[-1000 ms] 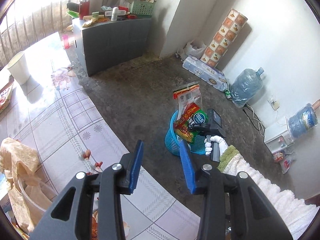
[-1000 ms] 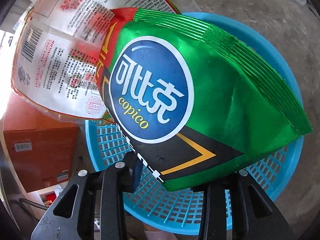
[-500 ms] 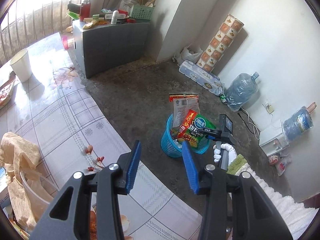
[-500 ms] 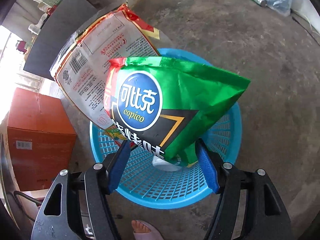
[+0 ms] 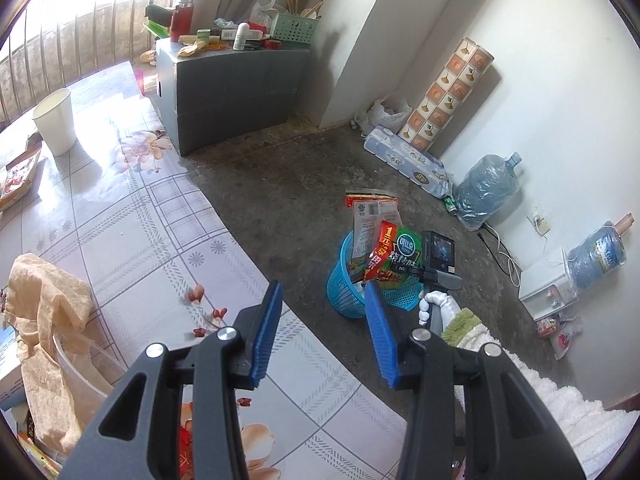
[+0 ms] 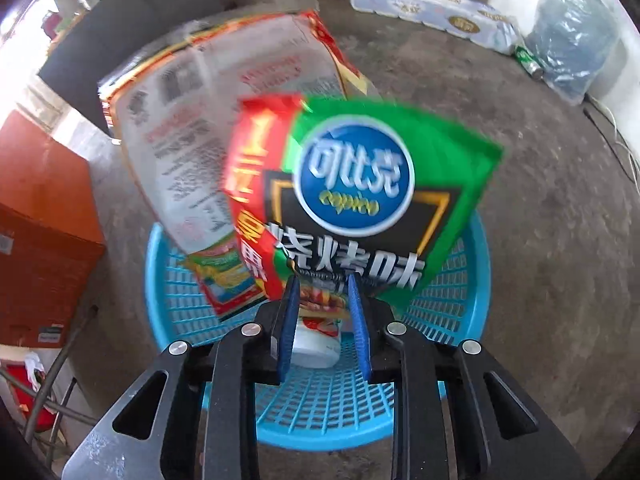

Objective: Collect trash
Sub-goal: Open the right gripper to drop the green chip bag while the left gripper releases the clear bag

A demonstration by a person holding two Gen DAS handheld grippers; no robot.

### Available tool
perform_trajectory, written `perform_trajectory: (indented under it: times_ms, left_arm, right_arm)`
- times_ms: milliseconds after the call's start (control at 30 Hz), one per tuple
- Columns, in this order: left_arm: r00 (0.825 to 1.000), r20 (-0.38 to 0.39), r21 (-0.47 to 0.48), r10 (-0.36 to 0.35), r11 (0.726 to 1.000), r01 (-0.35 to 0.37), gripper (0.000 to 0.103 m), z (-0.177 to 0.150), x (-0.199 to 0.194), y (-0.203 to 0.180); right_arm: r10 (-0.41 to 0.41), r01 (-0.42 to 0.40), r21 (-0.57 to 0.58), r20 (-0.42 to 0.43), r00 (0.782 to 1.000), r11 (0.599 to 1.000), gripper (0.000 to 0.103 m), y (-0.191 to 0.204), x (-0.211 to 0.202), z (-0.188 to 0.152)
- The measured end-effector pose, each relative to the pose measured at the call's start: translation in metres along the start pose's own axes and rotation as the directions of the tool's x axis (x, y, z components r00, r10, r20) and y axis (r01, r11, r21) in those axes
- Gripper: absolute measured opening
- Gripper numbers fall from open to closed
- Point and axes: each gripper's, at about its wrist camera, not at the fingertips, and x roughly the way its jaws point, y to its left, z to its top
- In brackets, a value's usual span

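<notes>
A blue mesh basket (image 6: 476, 280) stands on the concrete floor, also seen in the left wrist view (image 5: 344, 296). A green chip bag (image 6: 360, 184) stands upright in it, next to a white and red wrapper (image 6: 208, 120). A white item (image 6: 316, 344) lies at the basket's bottom. My right gripper (image 6: 322, 280) hangs just above the basket; its jaws are closing, a narrow gap shows between the pads, and nothing is pressed between them. In the left wrist view the right gripper (image 5: 436, 258) sits over the green bag (image 5: 406, 250). My left gripper (image 5: 322, 286) is open and holds nothing, above the table edge.
A flowered tablecloth (image 5: 120, 220) carries a white cup (image 5: 54, 120) and a beige plastic bag (image 5: 44, 312). A grey cabinet (image 5: 232, 92), a pack of paper rolls (image 5: 404, 158) and a water jug (image 5: 484, 188) line the walls. An orange box (image 6: 36, 240) stands left of the basket.
The right gripper let go of the green bag, which now stands in the basket, then rose a little and narrowed its jaws. The left gripper barely shifted.
</notes>
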Motion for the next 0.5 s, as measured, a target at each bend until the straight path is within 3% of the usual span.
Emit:
perform_trajectory:
  times_ms: [67, 233, 433, 500]
  left_arm:
    - [1.0, -0.003, -0.008, 0.008, 1.0, -0.008, 0.042, 0.001, 0.0, 0.004]
    - [0.999, -0.013, -0.033, 0.036, 0.999, -0.036, 0.042, 0.003, 0.001, 0.016]
    - [0.999, -0.017, -0.068, 0.052, 0.996, -0.053, 0.042, 0.004, 0.003, 0.03]
    - [0.999, -0.016, -0.077, 0.049, 0.996, -0.05, 0.042, 0.005, 0.003, 0.032]
  right_arm:
    - [-0.043, 0.044, 0.016, -0.07, 0.997, 0.999, 0.011, -0.005, 0.03, 0.004]
    - [-0.1, 0.107, 0.028, -0.168, 0.981, 0.994, 0.01, -0.004, 0.08, 0.01]
    - [-0.076, 0.085, 0.049, -0.158, 0.985, 0.995, 0.01, -0.005, 0.078, 0.008]
    - [-0.072, 0.076, 0.018, -0.139, 0.988, 0.997, 0.017, -0.002, 0.067, 0.004]
